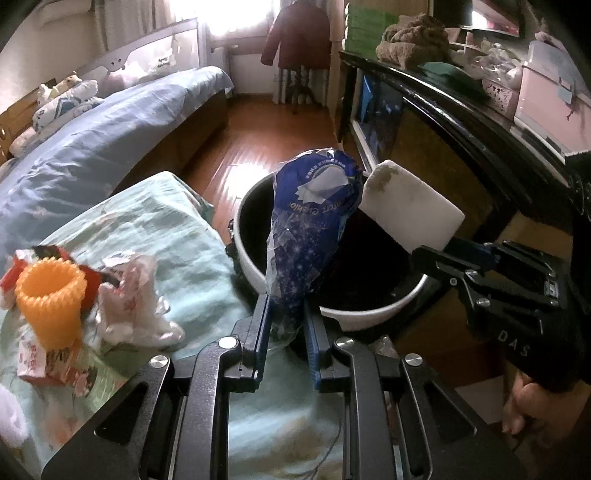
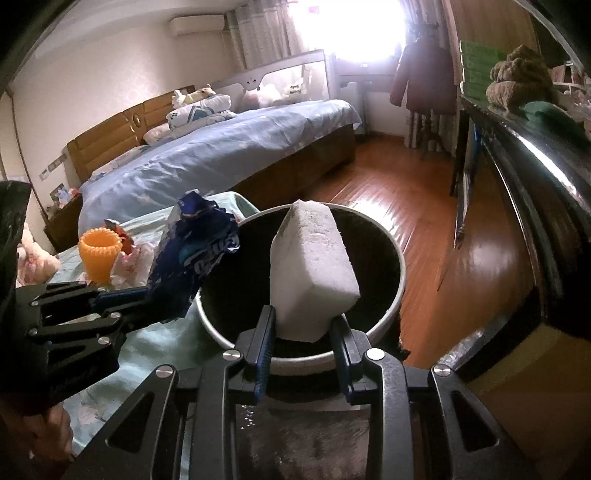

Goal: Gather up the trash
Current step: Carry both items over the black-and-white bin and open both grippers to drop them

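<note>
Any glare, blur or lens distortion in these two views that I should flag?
Right wrist view: the sunlit window is blown out, with glare streaking the wooden floor. Left wrist view: the window is overexposed too, and the ribbed orange plastic cup looks slightly blurred. Both views: fisheye bends the blue-covered bed and the dark cabinet edge; the round bin's interior is near-black.

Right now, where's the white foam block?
The white foam block is clamped in the right gripper, held over the open trash bin, just right of the blue wrapper that the left gripper holds.
</note>
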`<state>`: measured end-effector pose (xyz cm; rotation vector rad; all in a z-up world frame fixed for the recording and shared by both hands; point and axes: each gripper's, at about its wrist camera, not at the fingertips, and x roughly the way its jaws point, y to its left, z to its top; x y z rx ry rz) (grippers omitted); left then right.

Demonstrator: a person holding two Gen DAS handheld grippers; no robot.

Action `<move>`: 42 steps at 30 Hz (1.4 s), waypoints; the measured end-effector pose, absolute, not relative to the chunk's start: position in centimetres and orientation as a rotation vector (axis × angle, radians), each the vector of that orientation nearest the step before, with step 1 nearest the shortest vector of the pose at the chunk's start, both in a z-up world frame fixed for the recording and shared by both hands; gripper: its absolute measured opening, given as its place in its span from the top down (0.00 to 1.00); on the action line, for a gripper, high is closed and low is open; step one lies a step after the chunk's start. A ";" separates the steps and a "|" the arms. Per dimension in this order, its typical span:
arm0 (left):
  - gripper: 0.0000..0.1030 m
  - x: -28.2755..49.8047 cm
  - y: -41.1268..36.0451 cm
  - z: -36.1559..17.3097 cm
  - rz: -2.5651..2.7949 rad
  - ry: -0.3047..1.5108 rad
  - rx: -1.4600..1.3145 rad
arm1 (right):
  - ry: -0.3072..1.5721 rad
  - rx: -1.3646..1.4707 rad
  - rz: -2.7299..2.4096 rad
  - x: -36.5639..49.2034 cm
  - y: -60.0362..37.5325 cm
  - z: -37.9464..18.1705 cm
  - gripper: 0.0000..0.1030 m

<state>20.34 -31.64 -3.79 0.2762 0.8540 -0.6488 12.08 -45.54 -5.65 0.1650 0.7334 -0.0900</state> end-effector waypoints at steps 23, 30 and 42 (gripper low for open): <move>0.36 20.3 -28.7 -4.5 -0.596 0.832 0.185 | 0.753 0.225 -0.090 13.5 -46.6 -6.7 0.32; 0.31 18.3 -23.2 -4.4 -0.501 0.795 0.084 | 0.710 0.255 -0.031 12.3 -44.5 -6.0 0.19; 0.29 16.1 -14.9 -5.6 -0.338 0.791 0.019 | 0.690 0.279 0.096 11.2 -38.7 -5.9 0.15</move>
